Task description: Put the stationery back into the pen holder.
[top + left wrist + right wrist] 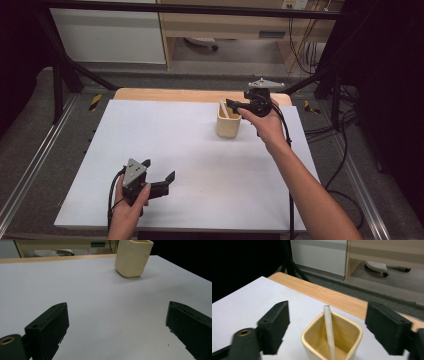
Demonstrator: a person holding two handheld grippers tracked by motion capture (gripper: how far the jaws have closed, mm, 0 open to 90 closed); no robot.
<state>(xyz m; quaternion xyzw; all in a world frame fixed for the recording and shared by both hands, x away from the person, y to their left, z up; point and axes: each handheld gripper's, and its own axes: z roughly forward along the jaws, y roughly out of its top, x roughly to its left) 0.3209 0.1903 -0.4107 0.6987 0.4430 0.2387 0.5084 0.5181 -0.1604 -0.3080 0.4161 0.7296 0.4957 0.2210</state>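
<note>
This looks like a lab room for testing. A black metal frame (60,65) stands around a wooden table with a white top (150,145). Black cables (345,150) lie on the grey carpet floor (30,150). A pale wooden cabinet (225,25) and a rolling chair base (384,267) stand behind.

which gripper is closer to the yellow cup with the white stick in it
Right. The right gripper hangs open just above the yellow cup, jaws either side of the white stick. The left gripper sits open at the table's near edge, far from it.
</note>
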